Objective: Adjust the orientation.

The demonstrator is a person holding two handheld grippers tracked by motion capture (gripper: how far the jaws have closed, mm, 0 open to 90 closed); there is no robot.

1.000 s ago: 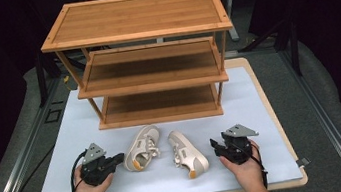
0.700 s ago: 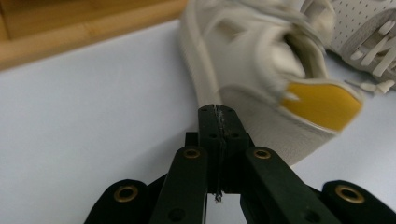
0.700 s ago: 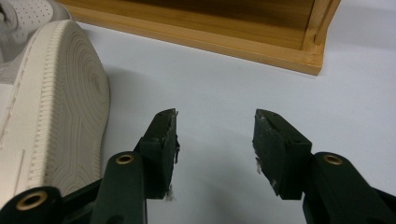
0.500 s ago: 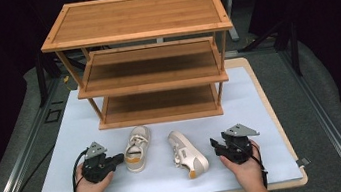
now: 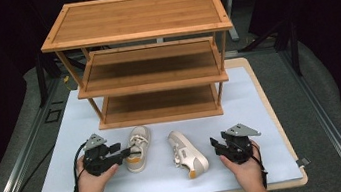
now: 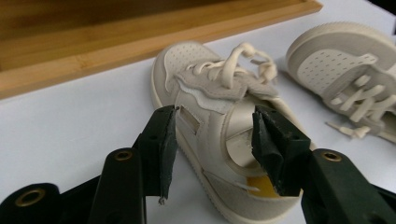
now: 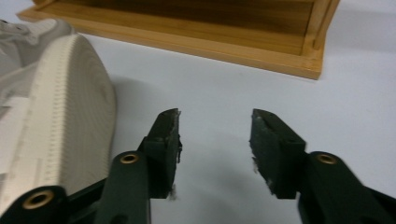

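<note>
Two beige sneakers lie on the white mat in front of a wooden shelf. The left sneaker stands upright, toe toward the shelf. My left gripper is at its heel; its jaws have just been opening and now straddle the sneaker's side wall without pressing it. The right sneaker lies on its side, sole toward my right gripper. That gripper is open; its jaws have just been closing a little, with nothing between them.
A three-tier wooden shelf stands at the back of the mat, its tiers bare. The bottom tier's front edge lies just beyond the sneakers. The mat covers a wood-edged table; dark floor surrounds it.
The left sneaker, held slanted a second ago, has been turned straight and set down. My left gripper's jaws have come apart off it. The right hand has kept still.
</note>
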